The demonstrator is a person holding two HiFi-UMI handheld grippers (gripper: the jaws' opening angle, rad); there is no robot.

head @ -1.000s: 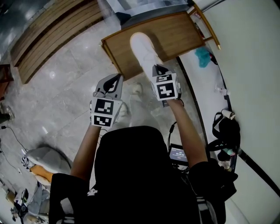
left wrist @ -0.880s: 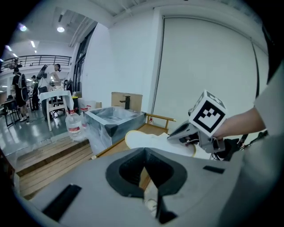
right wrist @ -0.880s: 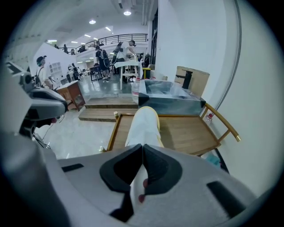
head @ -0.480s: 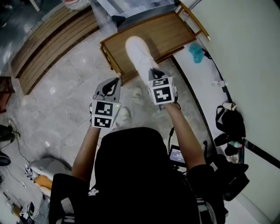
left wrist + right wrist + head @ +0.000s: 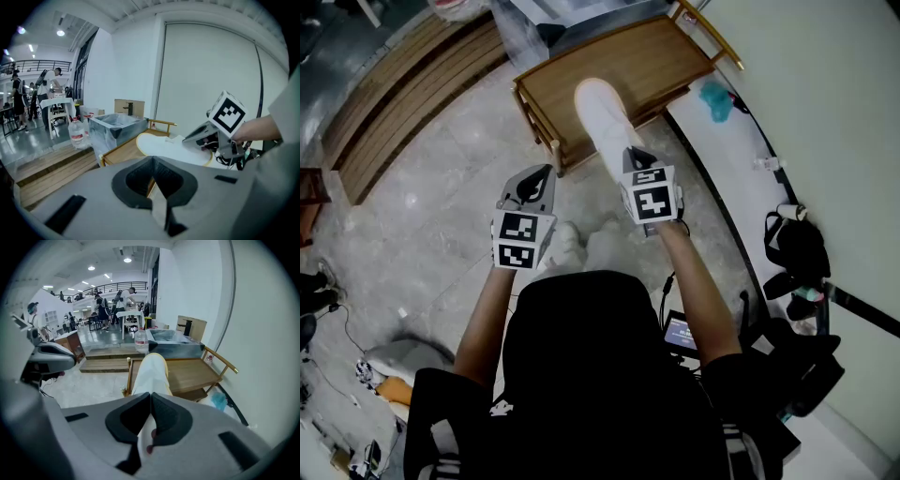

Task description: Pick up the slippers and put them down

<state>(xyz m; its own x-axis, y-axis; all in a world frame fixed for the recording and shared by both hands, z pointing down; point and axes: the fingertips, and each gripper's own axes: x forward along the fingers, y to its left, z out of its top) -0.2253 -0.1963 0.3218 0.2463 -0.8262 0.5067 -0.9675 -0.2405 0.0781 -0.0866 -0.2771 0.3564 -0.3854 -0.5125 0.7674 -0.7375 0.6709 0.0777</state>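
Right gripper clamps a long white slipper over the brown wooden bench edge; left gripper, closed empty, over open grey floor

The slipper looks like soft white cloth, and it is matt. The worktop is brown wood, smooth with a dull shine. The steps are wood planks too. The floor is grey stone, smooth and glossy. We see that the left tongs and the right tongs have grey matt plastic shells. Their pads are black and rough, like rubber. The cubes have flat matt squares, like paper. The wall is smooth and matt. The bottle is clear plastic. The box looks wrapped in shiny clear plastic. The shirt is black matt cloth.
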